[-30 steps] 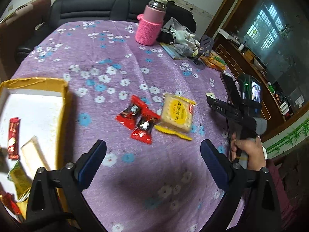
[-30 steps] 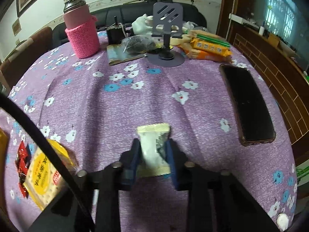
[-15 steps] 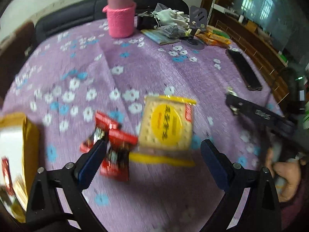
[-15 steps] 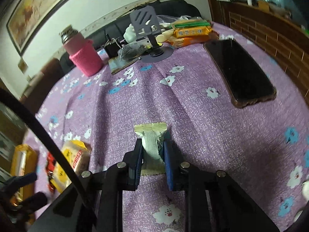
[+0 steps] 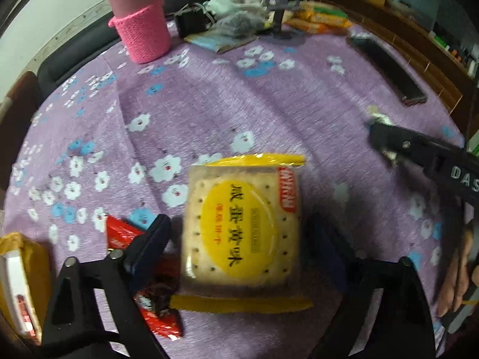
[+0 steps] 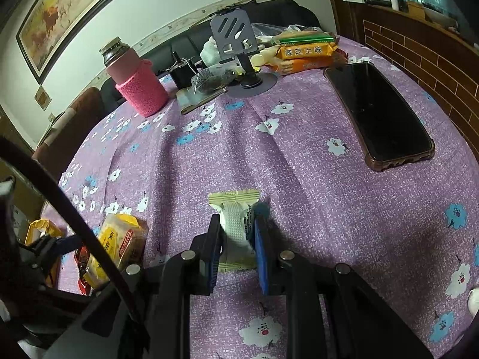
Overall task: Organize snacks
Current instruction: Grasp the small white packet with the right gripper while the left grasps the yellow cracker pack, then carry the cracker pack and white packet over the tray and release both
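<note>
Left gripper (image 5: pixel 236 242) is sitting wide open around the yellow cracker pack (image 5: pixel 242 230); its blue fingers (image 5: pixel 149 239) are standing on either side of the pack, small gaps showing, not pressing it; the pack is lying flat on the purple floral tablecloth (image 5: pixel 209 113), near centre of the left wrist view. Two red candy wrappers (image 5: pixel 140 272) are lying just left of the pack, partly under the left finger; one is touching the pack's near left corner. A yellow box (image 5: pixel 21 272) is sitting at the near left edge with a red wrapper showing inside.

Right gripper (image 6: pixel 236 236) is clamping a small white snack packet (image 6: pixel 235 221); the jaws are nearly closed, both blue pads pressing its sides; the packet's crimped far end is sticking out past the fingertips; whether it is lifted off the cloth is hard to tell. From the right wrist view the cracker pack (image 6: pixel 119 239) is showing at the near left, well apart from the white packet.

Far side of the table: pink knit-sleeved flask (image 6: pixel 134 83) at far left; grey phone stand (image 6: pixel 239 45) in the far middle; orange biscuit packs (image 6: pixel 305 53) just right of the stand; black phone (image 6: pixel 380 113) lying flat at the right.
</note>
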The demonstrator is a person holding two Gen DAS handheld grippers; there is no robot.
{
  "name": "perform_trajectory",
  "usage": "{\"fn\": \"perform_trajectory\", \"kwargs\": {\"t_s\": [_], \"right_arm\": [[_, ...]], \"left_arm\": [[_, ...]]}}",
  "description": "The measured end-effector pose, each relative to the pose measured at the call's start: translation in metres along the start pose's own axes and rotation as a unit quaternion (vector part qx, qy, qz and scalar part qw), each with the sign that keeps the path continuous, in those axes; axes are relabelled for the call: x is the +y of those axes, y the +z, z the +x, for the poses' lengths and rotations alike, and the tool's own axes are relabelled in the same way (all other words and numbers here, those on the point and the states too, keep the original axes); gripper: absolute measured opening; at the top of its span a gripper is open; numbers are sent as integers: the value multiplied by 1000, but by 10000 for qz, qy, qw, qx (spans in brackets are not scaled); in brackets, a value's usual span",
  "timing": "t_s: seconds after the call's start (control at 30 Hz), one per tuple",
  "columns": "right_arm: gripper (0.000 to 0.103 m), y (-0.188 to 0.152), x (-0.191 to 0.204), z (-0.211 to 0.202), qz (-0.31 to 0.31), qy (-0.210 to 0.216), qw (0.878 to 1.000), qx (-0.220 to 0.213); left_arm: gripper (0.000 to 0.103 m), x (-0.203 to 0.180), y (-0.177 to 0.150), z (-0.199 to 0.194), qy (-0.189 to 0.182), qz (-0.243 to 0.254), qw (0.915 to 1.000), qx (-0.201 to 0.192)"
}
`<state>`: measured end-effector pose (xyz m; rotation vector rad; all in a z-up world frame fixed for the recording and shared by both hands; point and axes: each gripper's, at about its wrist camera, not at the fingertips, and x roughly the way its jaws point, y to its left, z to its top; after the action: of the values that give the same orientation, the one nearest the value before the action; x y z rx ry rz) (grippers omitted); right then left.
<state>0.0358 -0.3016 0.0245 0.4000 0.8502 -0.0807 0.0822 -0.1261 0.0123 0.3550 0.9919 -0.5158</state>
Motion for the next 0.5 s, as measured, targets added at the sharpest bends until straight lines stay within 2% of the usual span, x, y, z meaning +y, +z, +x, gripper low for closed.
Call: {"fn": "perform_trajectory", "kwargs": {"t_s": [0.03, 0.07, 0.27, 0.5], "right_arm": [[20, 0, 0, -1, -3, 2, 10000, -18], [20, 1, 1, -2, -6, 10, 10000, -34], [20, 0, 1, -2, -36, 7, 10000, -64], [20, 0, 4, -9, -59, 127, 9996, -226]], "left_arm": [[74, 1, 0, -3, -102, -41, 9999, -31], [70, 0, 1, -5, -18, -22, 10000, -42], [70, -6, -2, -17, -1, -139, 9999, -82], [70, -5, -13, -50, -146, -383, 9986, -334]]}}
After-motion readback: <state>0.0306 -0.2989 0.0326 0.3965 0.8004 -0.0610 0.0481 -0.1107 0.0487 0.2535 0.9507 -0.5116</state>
